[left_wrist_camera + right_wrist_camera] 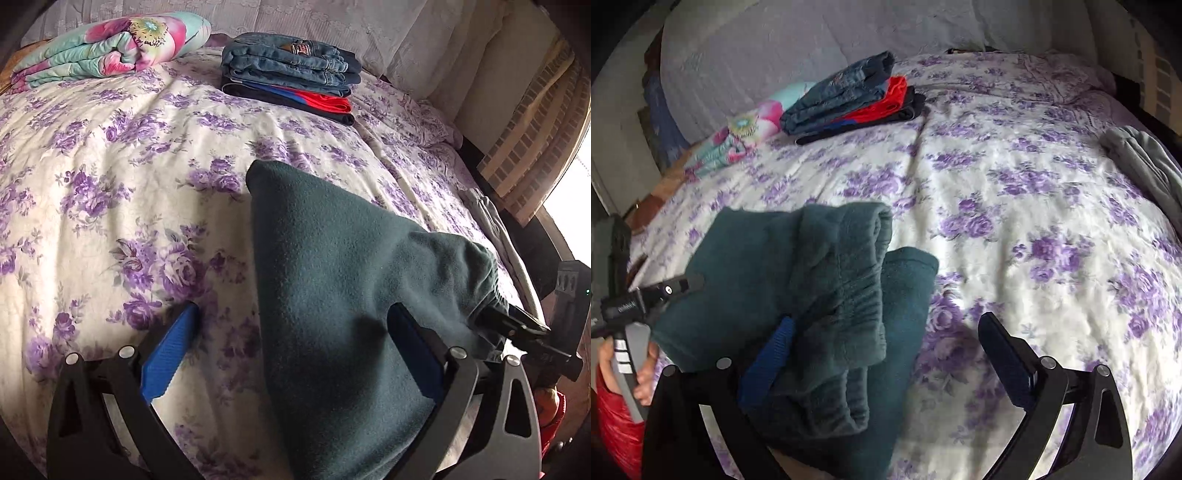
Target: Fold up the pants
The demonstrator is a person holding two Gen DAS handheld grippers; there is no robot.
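Note:
Dark teal fleece pants lie folded on the purple-flowered bedsheet, one corner pointing up the bed. My left gripper is open wide. The cloth lies between its blue pads and covers the right pad. My right gripper reaches into the gathered waistband from the right. In the right wrist view the pants are bunched at the lower left. The right gripper is open wide there, its left pad tucked against the waistband folds. The left gripper touches the pants' left edge.
A stack of folded clothes, jeans on top of red and black pieces, sits near the pillows. A folded floral quilt lies at the far left. A grey garment lies at the bed's right edge. A hand holds the left gripper.

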